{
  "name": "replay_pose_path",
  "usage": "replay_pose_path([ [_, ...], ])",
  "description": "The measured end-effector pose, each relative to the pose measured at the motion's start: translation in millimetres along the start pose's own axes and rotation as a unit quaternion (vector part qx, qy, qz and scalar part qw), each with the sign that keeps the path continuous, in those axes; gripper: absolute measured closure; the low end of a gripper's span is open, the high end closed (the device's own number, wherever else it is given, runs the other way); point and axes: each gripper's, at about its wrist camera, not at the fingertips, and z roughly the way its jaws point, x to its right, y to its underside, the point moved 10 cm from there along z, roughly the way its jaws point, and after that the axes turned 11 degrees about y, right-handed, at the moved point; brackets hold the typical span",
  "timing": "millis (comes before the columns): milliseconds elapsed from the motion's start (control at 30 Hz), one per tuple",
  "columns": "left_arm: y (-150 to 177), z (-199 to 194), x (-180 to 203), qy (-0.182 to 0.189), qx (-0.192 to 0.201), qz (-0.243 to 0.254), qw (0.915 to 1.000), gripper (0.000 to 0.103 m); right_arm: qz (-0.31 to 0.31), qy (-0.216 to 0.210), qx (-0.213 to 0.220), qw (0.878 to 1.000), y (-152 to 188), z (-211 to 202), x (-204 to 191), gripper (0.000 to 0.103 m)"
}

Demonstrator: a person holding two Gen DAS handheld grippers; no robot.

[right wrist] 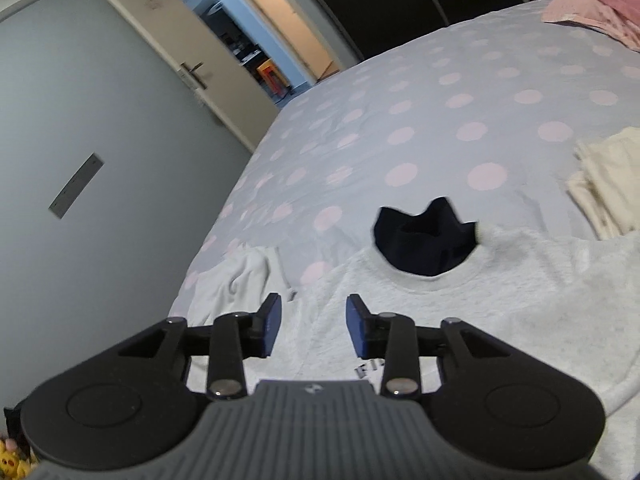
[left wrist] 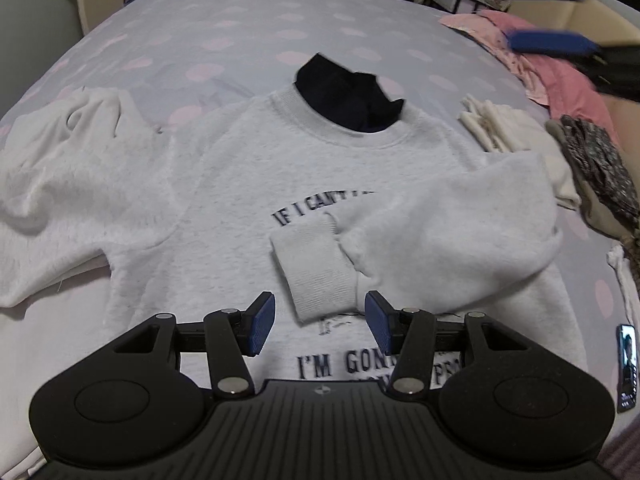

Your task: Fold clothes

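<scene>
My left tool (left wrist: 320, 322) hangs released, jaws apart, just short of the ribbed cuff (left wrist: 314, 270) of the sleeve folded across the grey sweatshirt (left wrist: 224, 184), which lies flat on the dotted bed (left wrist: 240, 32). My right tool (right wrist: 314, 326), likewise spread and empty, hovers above its shoulder. Around it: a dark garment (left wrist: 350, 94) at the collar, cream folded cloths (left wrist: 496, 128), pink clothes (left wrist: 532, 56), a phone (left wrist: 627, 366) at the bed's edge.

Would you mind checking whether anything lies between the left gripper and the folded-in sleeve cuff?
Nothing visible does. The left gripper is open over the sweatshirt, and the sleeve cuff lies just beyond its fingertips with only bare sweatshirt fabric between them.
</scene>
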Motion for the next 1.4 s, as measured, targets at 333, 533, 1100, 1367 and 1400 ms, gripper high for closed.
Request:
replay_pose_path([
  [333, -15.8, 45.3, -40.9, -0.009, 0.030, -0.063, 0.9975, 0.055, -0.015, 0.169, 0.066, 0.983, -13.4, -29.7, 102.8, 0.048],
  [533, -8.2, 77.7, -35.5, 0.022, 0.011, -0.059, 0.9980, 0.079, -0.035, 0.257, 0.068, 0.963, -6.3, -42.6, 172.4, 0.044],
  [1100, -118.9, -50.7, -10.2, 0.002, 0.188, 0.025, 0.9819, 0.103, 0.022, 0.317, -0.035, 0.947, 65.9, -22.9, 300.1, 0.042],
  [1367, -103.7, -10.7, -93.2, -0.091, 0.101, -0.018, 0.9905, 0.103, -0.073, 0.274, -0.040, 0.958, 76.8, -3.0, 266.9, 0.042],
  [1400, -98.2, -3.4, -98.9, -0.097, 0.093, -0.017, 0.9908, 0.103, -0.097, 0.267, -0.040, 0.958, 80.1, 0.5, 259.0, 0.042],
])
